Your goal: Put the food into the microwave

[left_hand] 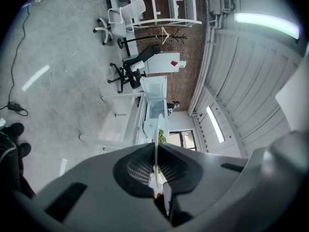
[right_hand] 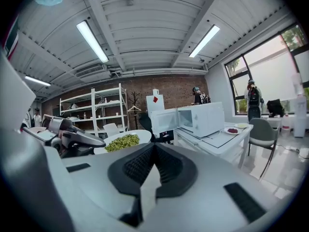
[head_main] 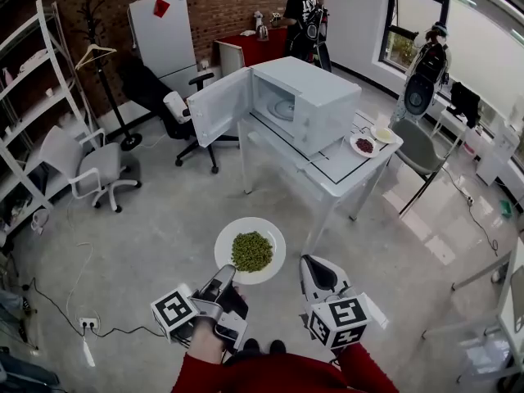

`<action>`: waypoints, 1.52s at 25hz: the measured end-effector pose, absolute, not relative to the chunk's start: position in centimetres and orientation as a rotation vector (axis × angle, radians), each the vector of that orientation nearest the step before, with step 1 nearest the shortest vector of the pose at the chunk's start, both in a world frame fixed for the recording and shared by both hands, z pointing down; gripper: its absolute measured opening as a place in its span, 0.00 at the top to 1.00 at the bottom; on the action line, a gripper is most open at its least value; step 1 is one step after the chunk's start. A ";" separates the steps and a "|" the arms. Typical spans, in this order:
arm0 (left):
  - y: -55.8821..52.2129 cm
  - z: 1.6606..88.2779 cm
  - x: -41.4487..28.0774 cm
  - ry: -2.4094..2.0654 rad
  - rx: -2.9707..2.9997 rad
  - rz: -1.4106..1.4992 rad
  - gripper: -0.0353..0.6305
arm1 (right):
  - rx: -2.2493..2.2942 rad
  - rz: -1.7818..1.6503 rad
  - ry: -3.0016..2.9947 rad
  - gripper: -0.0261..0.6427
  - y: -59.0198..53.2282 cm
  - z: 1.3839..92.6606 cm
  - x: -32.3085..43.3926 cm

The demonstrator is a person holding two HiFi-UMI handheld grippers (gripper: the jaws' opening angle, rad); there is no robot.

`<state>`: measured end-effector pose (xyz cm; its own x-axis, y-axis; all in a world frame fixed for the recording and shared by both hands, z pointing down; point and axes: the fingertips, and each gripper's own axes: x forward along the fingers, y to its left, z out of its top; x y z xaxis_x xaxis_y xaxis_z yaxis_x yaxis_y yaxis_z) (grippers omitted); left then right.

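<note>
Plate of peas (head_main: 271, 234) pinched by left tongs (head_main: 228, 280), right tongs (head_main: 309, 262) closed empty

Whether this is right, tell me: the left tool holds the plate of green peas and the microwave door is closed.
Wrong in one point: the head view shows the microwave door open. The left tool does hold the plate of green peas.

The head view looks steeply down from close above the left gripper (head_main: 230, 280) and right gripper (head_main: 313, 270) toward the open microwave (head_main: 307, 101) farther off; the left gripper view, rolled sideways, sights along the edge-on plate of peas (left_hand: 157, 129) at that microwave; the right gripper view, level, shares both.
</note>
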<state>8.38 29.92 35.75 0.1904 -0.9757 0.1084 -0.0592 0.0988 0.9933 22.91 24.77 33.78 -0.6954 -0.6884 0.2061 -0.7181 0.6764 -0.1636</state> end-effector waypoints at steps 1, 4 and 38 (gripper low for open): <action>29.7 35.7 8.4 -1.150 1.255 -0.970 0.92 | 1.159 0.350 -2.757 0.94 24.7 33.8 23.1; 29.2 35.4 8.7 -1.167 1.277 -0.963 0.92 | 1.150 0.325 -2.761 0.94 24.5 33.5 23.7; 20.9 33.4 8.1 -1.151 1.355 -0.948 0.92 | 1.213 0.262 -2.779 0.94 17.8 31.8 23.2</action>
<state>8.07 20.91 33.45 0.2173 -0.9741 0.0633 -0.1243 0.0367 0.9916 23.24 17.75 31.84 -0.6785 -0.7175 0.1579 -0.7343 0.6685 -0.1176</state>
